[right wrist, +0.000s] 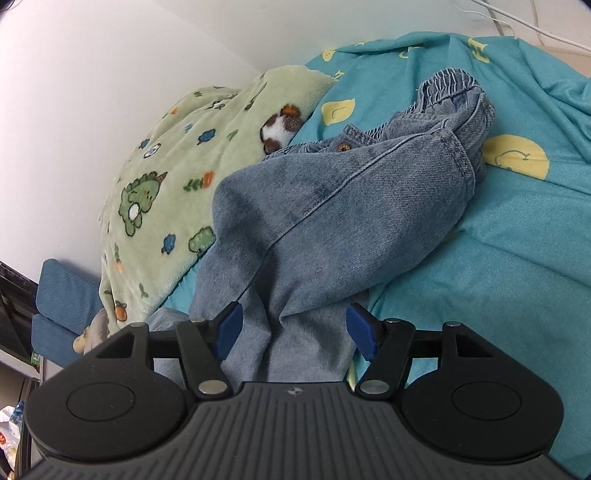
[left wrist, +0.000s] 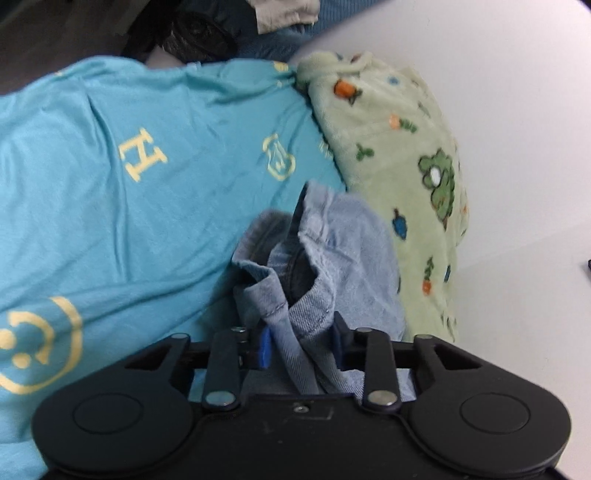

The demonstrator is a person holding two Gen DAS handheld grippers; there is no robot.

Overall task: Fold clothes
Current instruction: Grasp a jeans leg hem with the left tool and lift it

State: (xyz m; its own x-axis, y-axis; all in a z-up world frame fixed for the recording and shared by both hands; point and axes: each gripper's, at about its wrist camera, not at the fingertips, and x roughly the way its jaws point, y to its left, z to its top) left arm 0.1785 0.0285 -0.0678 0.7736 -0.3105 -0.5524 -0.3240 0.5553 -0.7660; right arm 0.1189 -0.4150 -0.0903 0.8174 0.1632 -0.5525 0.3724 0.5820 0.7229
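Blue denim jeans [right wrist: 332,206] lie crumpled on a turquoise sheet with yellow prints [right wrist: 498,258]. Their waistband with a brass button points away in the right wrist view, and one hemmed leg is folded over the top. My right gripper [right wrist: 295,330] holds a thick bunch of the denim between its blue pads, which stand fairly wide apart. In the left wrist view, my left gripper [left wrist: 301,339] is shut on a hemmed edge of the jeans [left wrist: 332,251], whose opening gapes just ahead of the fingers.
A green fleece blanket with dinosaur prints [left wrist: 399,155] [right wrist: 166,192] lies beside the jeans along a white wall [left wrist: 498,110]. The turquoise sheet [left wrist: 110,184] spreads to the left. Dark clutter [left wrist: 199,33] sits beyond the bed, and a blue cushion [right wrist: 62,295] lies at its edge.
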